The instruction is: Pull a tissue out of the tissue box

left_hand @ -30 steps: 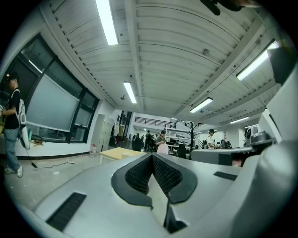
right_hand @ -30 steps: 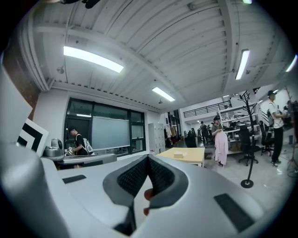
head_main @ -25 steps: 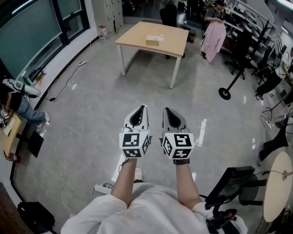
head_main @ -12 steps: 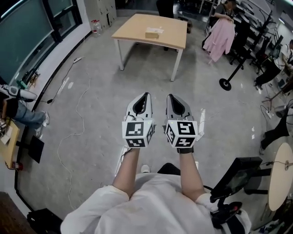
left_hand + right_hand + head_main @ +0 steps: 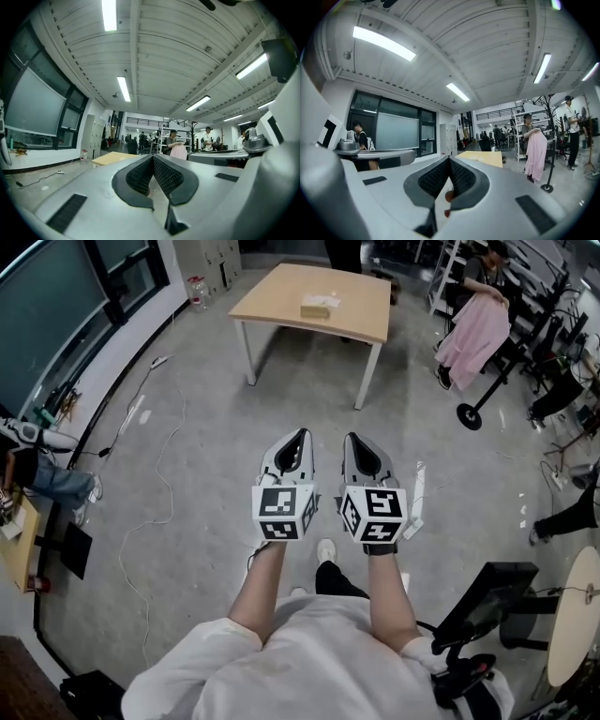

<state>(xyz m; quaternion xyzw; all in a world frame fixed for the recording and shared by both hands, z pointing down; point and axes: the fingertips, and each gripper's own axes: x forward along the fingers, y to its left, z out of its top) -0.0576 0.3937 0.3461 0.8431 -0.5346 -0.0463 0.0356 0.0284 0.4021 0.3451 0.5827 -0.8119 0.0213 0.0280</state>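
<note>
You hold the left tongs and the right tongs level and side by side above the concrete floor, each pair shut tight on nothing. The tissue box sits untouched on the wooden desk, well ahead of you.

Both forearms reach straight forward, side by side. The left gripper and the right gripper point level and parallel, just beside each other, each with jaws closed together on nothing.
</note>
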